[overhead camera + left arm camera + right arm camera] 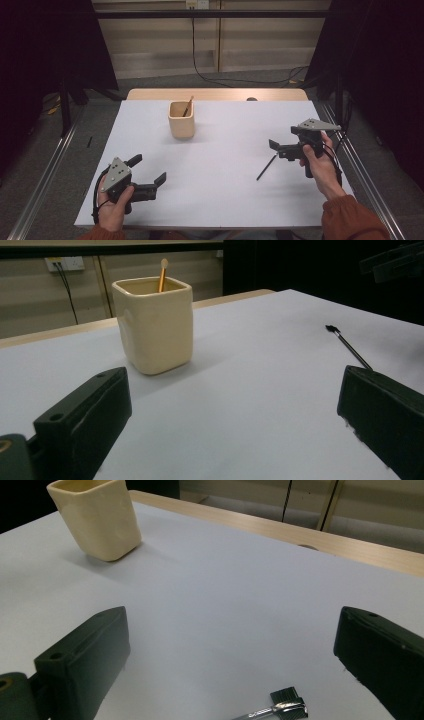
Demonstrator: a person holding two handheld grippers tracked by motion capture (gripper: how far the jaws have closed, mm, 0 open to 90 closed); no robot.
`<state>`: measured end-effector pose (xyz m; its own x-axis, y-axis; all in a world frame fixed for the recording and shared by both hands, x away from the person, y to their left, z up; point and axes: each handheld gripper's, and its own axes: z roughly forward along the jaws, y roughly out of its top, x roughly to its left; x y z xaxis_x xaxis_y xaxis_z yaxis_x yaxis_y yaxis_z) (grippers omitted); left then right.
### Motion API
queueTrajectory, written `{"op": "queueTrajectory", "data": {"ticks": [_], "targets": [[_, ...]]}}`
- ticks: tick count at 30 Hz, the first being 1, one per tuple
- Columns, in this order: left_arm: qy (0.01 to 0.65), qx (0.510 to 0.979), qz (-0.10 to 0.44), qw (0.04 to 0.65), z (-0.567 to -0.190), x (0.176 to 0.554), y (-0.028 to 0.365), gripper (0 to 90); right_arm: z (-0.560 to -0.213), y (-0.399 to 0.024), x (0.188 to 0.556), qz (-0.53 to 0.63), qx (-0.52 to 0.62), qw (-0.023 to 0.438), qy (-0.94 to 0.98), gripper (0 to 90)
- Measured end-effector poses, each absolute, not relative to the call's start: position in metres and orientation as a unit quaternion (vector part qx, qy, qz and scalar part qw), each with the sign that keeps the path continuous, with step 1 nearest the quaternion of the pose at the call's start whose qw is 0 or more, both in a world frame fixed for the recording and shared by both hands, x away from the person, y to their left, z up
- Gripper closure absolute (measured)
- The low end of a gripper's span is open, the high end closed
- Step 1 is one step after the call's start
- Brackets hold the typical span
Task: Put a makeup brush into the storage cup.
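A cream square cup [181, 121] stands at the far middle of the white table [220, 195], with an orange stick [188, 106] leaning inside it. On the right half of the table lies a thin black brush [266, 167]. My left gripper [148, 169] is held near the front left corner, open and empty. In the left gripper view the cup [155, 330], the pale-tipped stick [163, 274] and the brush [350, 347] lie ahead. My right gripper [284, 138] hovers open just above and right of the brush. The brush's metal end [282, 707] shows low between the right gripper's jaws, with the cup [97, 520] far left.
A bare wooden strip [215, 94] runs along the table's far edge. Metal rails [50, 165] flank the table on both sides. Black curtains hang left and right, and cables [235, 80] lie on the floor behind. The other gripper [395, 262] shows at the top right of the left gripper view.
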<state>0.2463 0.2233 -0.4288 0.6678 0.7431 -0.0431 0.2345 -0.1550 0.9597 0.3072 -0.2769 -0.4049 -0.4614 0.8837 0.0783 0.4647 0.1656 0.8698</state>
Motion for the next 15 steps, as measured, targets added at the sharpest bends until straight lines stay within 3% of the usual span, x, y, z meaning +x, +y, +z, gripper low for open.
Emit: {"op": "queueTrajectory", "data": {"ticks": [15], "targets": [[0.336,0.728,0.228,0.552,-0.4298,0.2465,0.2219,1.1,-0.4031,-0.2723,0.3179,0.375,0.49,0.195,0.763,2.2]]}}
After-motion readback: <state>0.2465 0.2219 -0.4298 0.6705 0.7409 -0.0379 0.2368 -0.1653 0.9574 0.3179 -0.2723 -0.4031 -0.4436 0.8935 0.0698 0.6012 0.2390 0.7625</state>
